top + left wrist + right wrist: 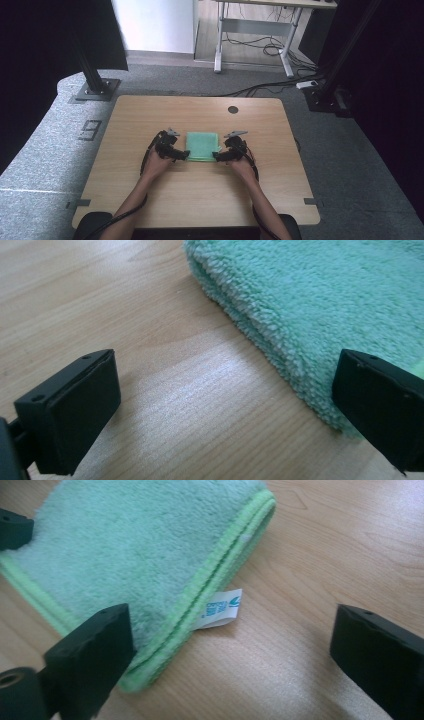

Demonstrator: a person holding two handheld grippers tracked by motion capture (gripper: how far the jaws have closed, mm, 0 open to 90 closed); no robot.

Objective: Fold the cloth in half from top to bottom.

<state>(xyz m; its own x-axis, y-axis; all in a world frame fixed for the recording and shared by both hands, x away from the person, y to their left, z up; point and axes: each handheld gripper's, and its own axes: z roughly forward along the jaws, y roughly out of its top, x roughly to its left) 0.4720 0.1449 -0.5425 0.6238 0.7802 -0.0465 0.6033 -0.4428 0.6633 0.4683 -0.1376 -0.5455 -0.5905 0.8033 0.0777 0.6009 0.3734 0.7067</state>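
Right in the middle of the wooden table [150,200] lies a folded green towel [202,145], fluffy and squared up into a neat pad of several layers. Its hem is stitched in a brighter lime green, and a small white label [221,610] with teal print sticks out from that hem onto the bare wood.

On either side of it the person holds 2 grippers, 1 at each near corner. The left gripper [181,155] sits at the towel's left near corner, its jaws spread wide and clasping nothing: 1 jaw over bare wood, the other at the folded edge of the pile. The right gripper [218,156] sits at the opposite near corner, likewise spread apart and empty, 1 jaw over the towel's hemmed corner and the other over the wood, with the label between them.

Both forearms come in from the near edge of the table. Beyond the far edge, grey carpet, a black stand foot [95,90] and a white desk frame [252,35] with loose cables.
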